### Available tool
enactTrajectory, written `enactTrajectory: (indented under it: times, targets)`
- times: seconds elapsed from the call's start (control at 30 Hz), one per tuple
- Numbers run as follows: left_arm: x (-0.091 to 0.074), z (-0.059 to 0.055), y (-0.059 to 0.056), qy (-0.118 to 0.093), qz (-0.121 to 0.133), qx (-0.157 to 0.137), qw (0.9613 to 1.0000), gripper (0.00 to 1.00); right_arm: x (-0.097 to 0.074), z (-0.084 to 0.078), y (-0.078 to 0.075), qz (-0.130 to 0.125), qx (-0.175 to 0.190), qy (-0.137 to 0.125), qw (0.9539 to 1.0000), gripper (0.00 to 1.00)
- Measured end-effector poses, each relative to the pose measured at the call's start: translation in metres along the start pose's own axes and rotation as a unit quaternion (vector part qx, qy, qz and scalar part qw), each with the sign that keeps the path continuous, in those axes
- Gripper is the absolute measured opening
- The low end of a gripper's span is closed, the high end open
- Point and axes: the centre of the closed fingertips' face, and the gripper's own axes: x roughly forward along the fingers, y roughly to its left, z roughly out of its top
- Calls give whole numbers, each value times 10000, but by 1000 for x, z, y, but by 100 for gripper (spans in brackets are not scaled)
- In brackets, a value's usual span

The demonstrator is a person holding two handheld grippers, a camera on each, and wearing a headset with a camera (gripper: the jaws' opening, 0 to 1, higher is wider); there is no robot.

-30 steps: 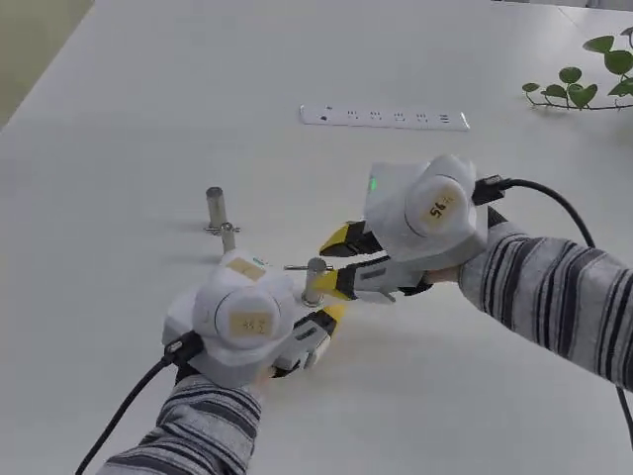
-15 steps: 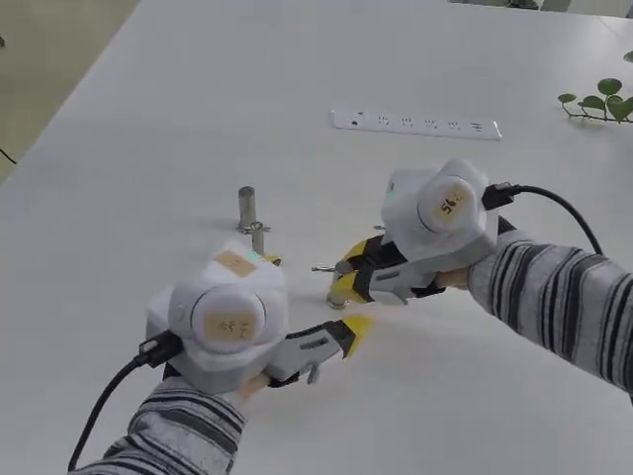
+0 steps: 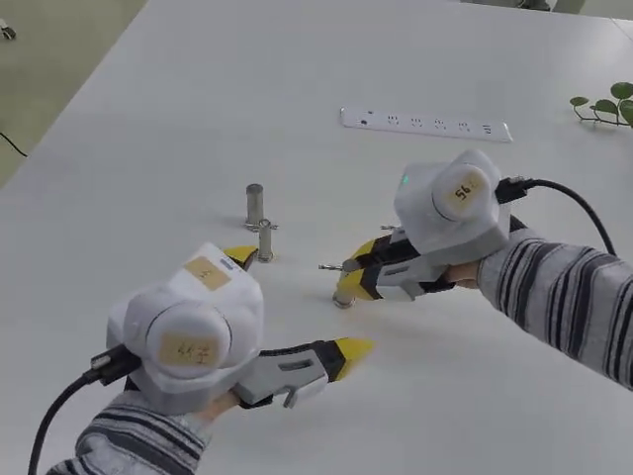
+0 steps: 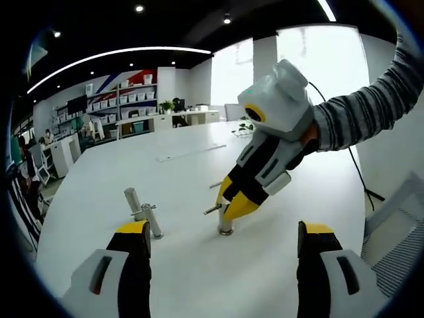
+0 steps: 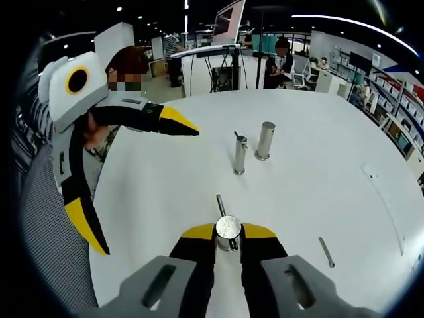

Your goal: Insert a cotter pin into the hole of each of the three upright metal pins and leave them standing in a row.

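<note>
Your left gripper has pulled back from the metal pin toward the near edge of the desk, jaws wide apart, holding nothing. Your right gripper squeezes that upright pin, and a cotter pin pokes out of it. Two other pins stand close together to the left of it.

The left gripper has come away from the metal pin and drawn back toward 7 o'clock, its jaws now spread wide, well apart from it.
</note>
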Motion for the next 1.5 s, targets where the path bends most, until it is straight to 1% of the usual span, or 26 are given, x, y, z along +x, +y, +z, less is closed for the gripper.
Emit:
enactTrajectory:
  times: [0.1, 0.17, 0.23, 0.37, 0.47, 0.57, 0.67, 0.77, 0.83, 1.03, 1.1, 1.27, 1.5]
  targets:
    - [-4, 0, 3, -56, -2, -127, 9999, 96, -1, 2, -3, -2, 19, 11, 10000, 8]
    - [-6, 0, 6, -80, 48, -160, 9998, 99, -2, 3, -5, -14, 14, 19, 10000, 8]
    - [-8, 0, 9, -127, 107, -124, 9998, 99, -2, 6, -9, -33, -26, 31, 10000, 8]
    - [-9, -4, 15, -62, 187, -144, 9997, 99, -1, 11, -14, -28, -52, 50, 10000, 8]
    - [-11, -2, 19, -124, 245, -140, 9995, 99, 1, 15, -17, -26, -112, 68, 9999, 8]
    - [-11, -2, 20, -130, 266, -126, 9995, 99, 4, 18, -21, -21, -128, 93, 9999, 8]
    - [-11, -3, 20, -130, 262, -108, 9995, 99, 7, 21, -30, -23, -151, 99, 9998, 8]
    - [-11, -3, 20, -152, 263, -120, 9995, 99, 9, 24, -31, -10, -147, 81, 9999, 8]
    - [-11, -3, 21, -173, 271, -162, 9994, 99, 11, 23, -35, -7, -140, 98, 9999, 8]
    - [-11, -5, 24, -200, 318, -221, 9991, 99, 14, 21, -39, -10, -88, 127, 9999, 8]
    - [-12, -6, 26, -172, 339, -210, 9991, 99, 16, 21, -43, -1, -69, 130, 9999, 8]
    - [-12, -9, 28, -151, 360, -250, 9989, 99, 15, 20, -41, 30, -79, 144, 9999, 8]
    - [-10, -12, 25, -88, 324, -261, 9991, 99, 16, 20, -43, 49, -81, 111, 9999, 8]
